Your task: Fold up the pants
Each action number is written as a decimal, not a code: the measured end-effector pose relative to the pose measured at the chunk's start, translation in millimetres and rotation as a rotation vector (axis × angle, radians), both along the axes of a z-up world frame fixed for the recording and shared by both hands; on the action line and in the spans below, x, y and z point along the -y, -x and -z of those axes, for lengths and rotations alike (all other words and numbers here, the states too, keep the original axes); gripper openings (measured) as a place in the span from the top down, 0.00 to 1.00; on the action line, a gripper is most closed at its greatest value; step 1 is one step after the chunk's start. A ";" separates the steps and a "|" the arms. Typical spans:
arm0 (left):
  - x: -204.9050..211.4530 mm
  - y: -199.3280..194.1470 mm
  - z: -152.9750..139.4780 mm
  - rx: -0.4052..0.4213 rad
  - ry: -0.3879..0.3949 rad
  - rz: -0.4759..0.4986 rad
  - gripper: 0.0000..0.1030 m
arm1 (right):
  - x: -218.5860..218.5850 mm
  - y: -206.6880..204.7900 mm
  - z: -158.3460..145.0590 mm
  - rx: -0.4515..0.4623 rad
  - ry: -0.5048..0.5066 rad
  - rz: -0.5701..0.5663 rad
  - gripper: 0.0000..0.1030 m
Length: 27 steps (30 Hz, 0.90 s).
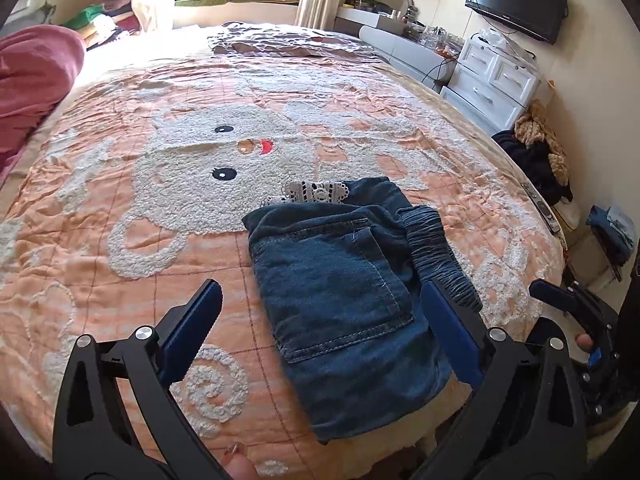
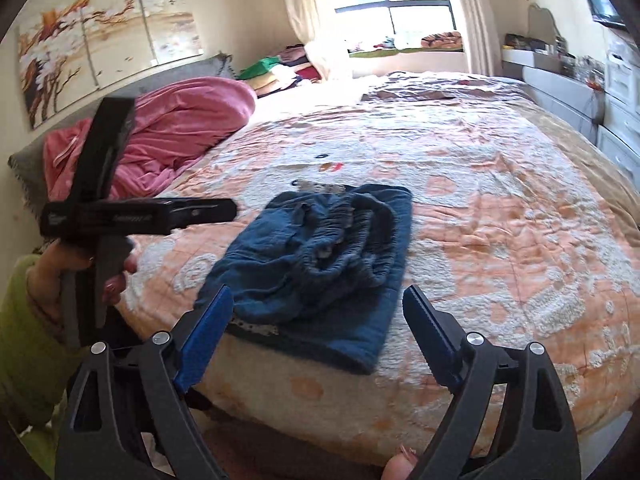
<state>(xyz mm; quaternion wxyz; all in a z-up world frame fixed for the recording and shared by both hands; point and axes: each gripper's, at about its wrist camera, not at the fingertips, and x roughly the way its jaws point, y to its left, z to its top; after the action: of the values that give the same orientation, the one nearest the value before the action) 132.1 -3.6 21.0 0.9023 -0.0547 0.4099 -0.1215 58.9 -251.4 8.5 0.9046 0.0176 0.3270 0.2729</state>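
Folded denim pants (image 1: pixel 340 292), stitched pocket and ribbed elastic waistband up, lie on the nubby quilted bed (image 1: pixel 120 184). Left tongs (image 1: pixel 320 320) and right tongs (image 2: pixel 318 322) gape wide, empty.

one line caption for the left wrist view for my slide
Open left claw above folded blue denim pants lying on a peach cartoon bedspread.

The left claw (image 1: pixel 320 332) stood with its jaws spread wide and nothing between the blue pads (image 1: pixel 192 328). The right claw (image 2: pixel 320 344) likewise stood wide apart and gripped nothing. In the right wrist view, the person's left hand (image 2: pixel 80 272) wrapped the left claw's handle, with a green sleeve (image 2: pixel 24 344) over the forearm. A fingertip (image 2: pixel 400 468) showed at the lower edge.
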 end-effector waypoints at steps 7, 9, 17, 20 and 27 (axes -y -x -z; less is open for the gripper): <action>-4.6 21.9 2.5 0.015 -0.002 -0.029 0.09 | 10.8 0.2 12.0 -0.008 0.060 0.082 0.13; -5.4 29.5 3.2 0.015 -0.003 -0.032 0.09 | 10.9 1.6 14.3 -0.010 0.075 0.095 0.11; -6.7 46.9 7.6 0.000 0.004 -0.044 0.09 | 14.8 2.0 18.5 -0.025 0.078 0.133 0.09; -5.7 44.1 13.0 -0.010 0.001 -0.045 0.09 | 15.4 -0.4 16.3 -0.023 0.071 0.132 0.08; -9.7 22.6 40.2 -0.067 0.018 -0.077 0.09 | 10.7 -34.3 29.8 -0.100 0.031 0.120 0.08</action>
<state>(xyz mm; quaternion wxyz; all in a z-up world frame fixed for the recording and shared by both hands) 109.5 6.0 -19.2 0.8916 -0.0827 0.4363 -0.0885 93.1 -262.1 -21.3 0.9020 0.0369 0.3744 0.2120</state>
